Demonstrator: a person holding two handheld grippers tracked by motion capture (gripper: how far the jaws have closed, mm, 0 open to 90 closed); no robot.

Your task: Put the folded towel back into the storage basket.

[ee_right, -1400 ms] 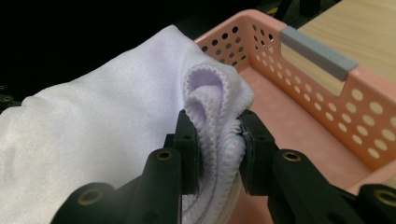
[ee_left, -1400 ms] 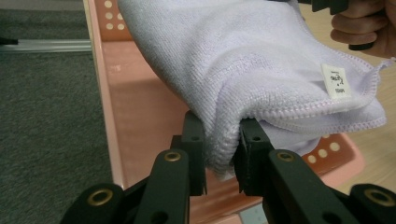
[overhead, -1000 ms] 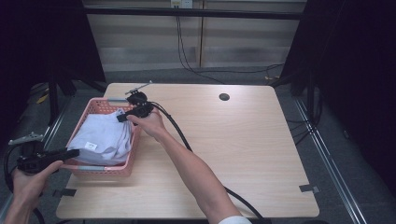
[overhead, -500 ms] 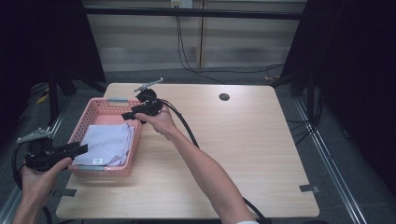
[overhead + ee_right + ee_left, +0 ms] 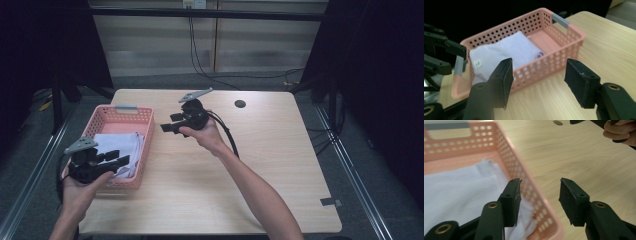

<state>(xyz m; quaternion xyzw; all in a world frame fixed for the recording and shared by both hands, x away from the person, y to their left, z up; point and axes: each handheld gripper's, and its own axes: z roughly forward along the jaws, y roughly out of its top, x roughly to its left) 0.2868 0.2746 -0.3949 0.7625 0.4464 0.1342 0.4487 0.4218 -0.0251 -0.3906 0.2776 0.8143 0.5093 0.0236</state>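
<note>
The white folded cloth lies inside the pink basket at the left side of the table, filling the near half of it, with a small tag visible on its top in the right gripper view and one rolled edge lying loose toward the bare far half of the basket floor. The left gripper hangs over the near corner of the basket; its jaws have just been opening, stand about half apart, and hold nothing, one pad over the cloth and the other outside the basket wall. The right gripper is held above bare table just to the right of the basket; its jaws too have just been opening and stand wide with nothing between them. The work looks all but finished, so the risks are small. The chief one is that the left gripper, straddling the basket's wall, could catch the rim or a fold of the cloth as it draws off, dragging the cloth out of shape or tipping the light basket, which sits close to the table's left edge. The cables trailing from the grippers could also brush and shift it.
</note>
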